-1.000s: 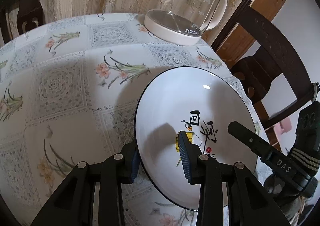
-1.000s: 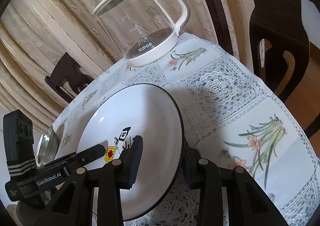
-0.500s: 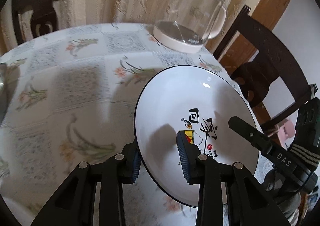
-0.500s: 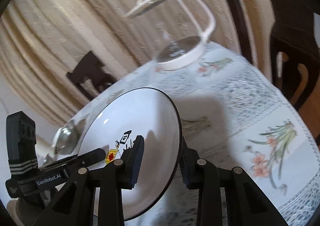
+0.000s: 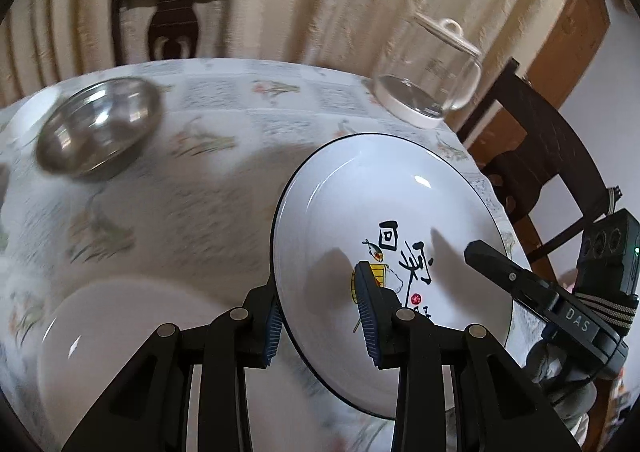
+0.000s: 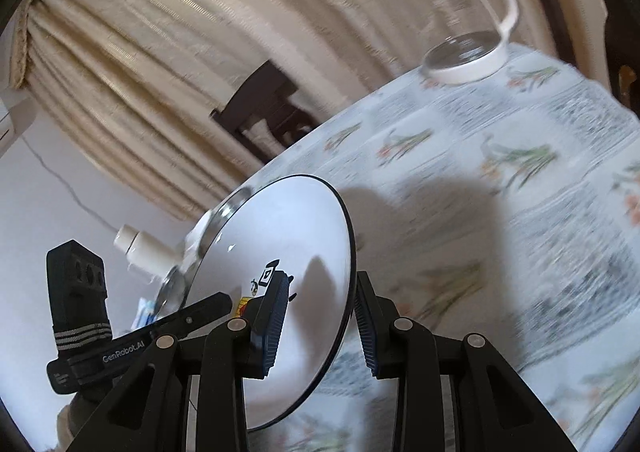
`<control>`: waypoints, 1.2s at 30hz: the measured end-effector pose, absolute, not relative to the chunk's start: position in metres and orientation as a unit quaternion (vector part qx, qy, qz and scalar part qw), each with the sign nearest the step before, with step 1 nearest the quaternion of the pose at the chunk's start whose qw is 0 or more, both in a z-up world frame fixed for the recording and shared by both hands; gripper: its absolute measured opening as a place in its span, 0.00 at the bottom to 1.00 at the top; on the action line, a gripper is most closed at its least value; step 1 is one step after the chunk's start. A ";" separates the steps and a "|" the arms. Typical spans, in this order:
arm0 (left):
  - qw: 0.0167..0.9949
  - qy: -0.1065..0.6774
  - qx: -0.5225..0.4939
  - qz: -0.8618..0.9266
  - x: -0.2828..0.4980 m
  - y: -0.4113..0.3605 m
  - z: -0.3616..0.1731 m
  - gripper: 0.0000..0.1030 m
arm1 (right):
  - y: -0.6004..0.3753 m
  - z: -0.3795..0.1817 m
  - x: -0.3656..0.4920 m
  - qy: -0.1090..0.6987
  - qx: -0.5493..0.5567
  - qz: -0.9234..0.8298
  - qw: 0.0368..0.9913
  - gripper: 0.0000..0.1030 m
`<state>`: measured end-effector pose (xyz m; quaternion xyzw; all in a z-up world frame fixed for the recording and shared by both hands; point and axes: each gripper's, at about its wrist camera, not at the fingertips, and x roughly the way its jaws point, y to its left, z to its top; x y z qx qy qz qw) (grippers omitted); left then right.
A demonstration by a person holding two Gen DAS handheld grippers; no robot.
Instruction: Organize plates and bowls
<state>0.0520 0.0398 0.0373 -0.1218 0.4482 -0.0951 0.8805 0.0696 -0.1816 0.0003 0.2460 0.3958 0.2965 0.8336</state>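
Left wrist view: left gripper (image 5: 320, 308) and right gripper (image 6: 320, 316) each pinch rim of decorated plate (image 5: 372, 208), lifted over table (image 5: 224, 180). Carrying step; next, lower onto white plate (image 5: 132, 348).

Between the black tongs' blue ribbed pads (image 5: 370, 308), the plate (image 5: 360, 204) is white with a thin black rim and a black, yellow and red drawing. Beyond it, the tablecloth (image 5: 224, 188) is pale with green-leaved, pink flowers; left of the tongs, a bowl (image 5: 96, 128) is silver metal.
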 end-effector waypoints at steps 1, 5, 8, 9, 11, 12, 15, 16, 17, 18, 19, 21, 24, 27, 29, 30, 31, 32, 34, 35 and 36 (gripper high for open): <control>0.881 0.446 -0.125 -0.092 0.045 0.047 0.038 0.33 | -0.173 0.002 0.065 0.398 0.241 0.303 0.832 0.35; 0.890 0.431 -0.127 -0.075 0.015 0.077 0.043 0.33 | -0.148 0.007 0.051 0.402 0.228 0.320 0.827 0.35; 0.894 0.427 -0.121 -0.067 -0.003 0.094 0.044 0.33 | -0.134 0.009 0.041 0.403 0.218 0.329 0.826 0.35; 0.893 0.429 -0.122 -0.065 -0.009 0.100 0.042 0.33 | -0.130 0.009 0.038 0.403 0.215 0.331 0.825 0.35; 0.889 0.435 -0.130 -0.062 -0.018 0.112 0.037 0.33 | -0.120 0.010 0.033 0.406 0.206 0.332 0.826 0.35; 0.887 0.437 -0.135 -0.060 -0.023 0.116 0.035 0.33 | -0.116 0.009 0.030 0.407 0.202 0.332 0.827 0.35; 0.885 0.440 -0.143 -0.057 -0.034 0.128 0.029 0.33 | -0.108 0.005 0.022 0.415 0.197 0.331 0.824 0.35; 0.884 0.440 -0.146 -0.056 -0.038 0.131 0.027 0.33 | -0.106 0.003 0.020 0.418 0.197 0.331 0.823 0.35; 0.884 0.439 -0.150 -0.056 -0.042 0.135 0.025 0.33 | -0.104 0.001 0.017 0.421 0.196 0.330 0.822 0.35; 0.884 0.439 -0.151 -0.057 -0.045 0.137 0.024 0.33 | -0.102 -0.001 0.014 0.424 0.196 0.330 0.821 0.35; 0.884 0.438 -0.153 -0.057 -0.048 0.140 0.023 0.33 | -0.100 -0.003 0.011 0.426 0.194 0.330 0.820 0.35; 0.885 0.436 -0.154 -0.057 -0.055 0.146 0.021 0.33 | -0.096 -0.006 0.007 0.431 0.192 0.328 0.818 0.35; 0.885 0.435 -0.158 -0.057 -0.061 0.152 0.017 0.33 | -0.090 -0.010 0.002 0.438 0.189 0.324 0.817 0.35; 0.882 0.437 -0.165 -0.058 -0.065 0.160 0.011 0.33 | -0.083 -0.010 -0.002 0.439 0.183 0.321 0.819 0.35; 0.881 0.438 -0.168 -0.059 -0.068 0.164 0.008 0.33 | -0.080 -0.009 -0.004 0.438 0.176 0.318 0.822 0.35; 0.881 0.438 -0.169 -0.059 -0.069 0.165 0.008 0.33 | -0.078 -0.008 -0.005 0.437 0.172 0.317 0.824 0.35; 0.881 0.438 -0.169 -0.060 -0.070 0.167 0.007 0.33 | -0.076 -0.008 -0.006 0.437 0.169 0.315 0.826 0.35; 0.881 0.437 -0.169 -0.061 -0.070 0.168 0.006 0.33 | -0.075 -0.009 -0.006 0.437 0.166 0.313 0.827 0.35; 0.881 0.438 -0.170 -0.061 -0.071 0.169 0.004 0.33 | -0.073 -0.011 -0.008 0.439 0.164 0.310 0.827 0.35; 0.880 0.438 -0.170 -0.062 -0.071 0.170 0.003 0.33 | -0.072 -0.012 -0.008 0.441 0.164 0.308 0.827 0.35; 0.880 0.439 -0.170 -0.062 -0.071 0.171 0.002 0.33 | -0.071 -0.013 -0.008 0.442 0.164 0.307 0.826 0.35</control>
